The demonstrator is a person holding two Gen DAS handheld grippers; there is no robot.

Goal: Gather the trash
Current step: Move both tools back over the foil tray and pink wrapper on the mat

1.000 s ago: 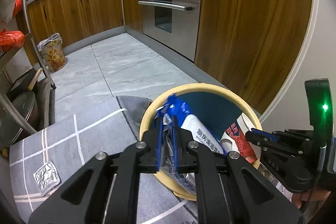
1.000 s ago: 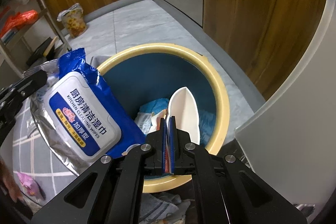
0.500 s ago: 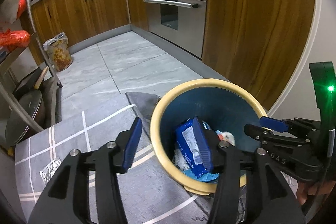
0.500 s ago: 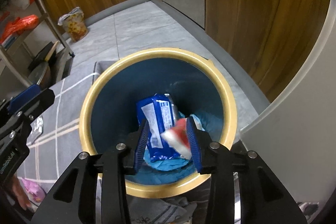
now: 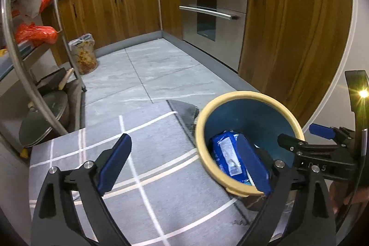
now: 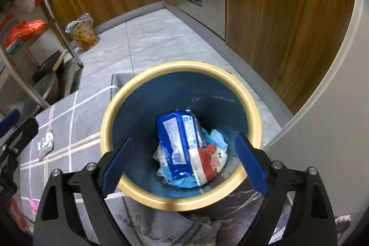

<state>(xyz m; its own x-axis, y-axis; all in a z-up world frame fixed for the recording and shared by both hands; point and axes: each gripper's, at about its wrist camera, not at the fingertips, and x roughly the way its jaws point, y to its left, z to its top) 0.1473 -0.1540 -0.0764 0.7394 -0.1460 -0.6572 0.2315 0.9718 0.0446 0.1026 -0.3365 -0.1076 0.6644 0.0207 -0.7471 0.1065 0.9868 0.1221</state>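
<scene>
A blue bin with a yellow rim point(image 6: 180, 66) stands on the floor below my right gripper point(image 6: 183, 163). Its jaws are opening wide, with nothing held between them. In the bin lie a blue wipes pack point(image 6: 177, 142) and a red and white packet point(image 6: 208, 158) on light blue scraps. My left gripper point(image 5: 183, 165) hangs left of the bin point(image 5: 249, 96), over the rug. Its jaws are opening too, with nothing held; the right pad point(image 5: 252, 165) overlaps the wipes pack point(image 5: 224, 158) in the picture only. A crumpled foil wrapper point(image 6: 46, 143) lies on the rug.
A grey rug with white lines point(image 5: 147, 153) covers the near floor. A metal rack with pans point(image 5: 46, 107) stands at the left, with a patterned bag point(image 5: 84, 57) behind it. Wooden cabinets and an oven point(image 5: 212, 15) line the back and right. A white wall point(image 6: 322, 130) is close behind the bin.
Both grippers have opened from shut. The wipes pack left my left gripper and the red and white packet left my right; both now lie in the bin. My left gripper drew back leftward.
</scene>
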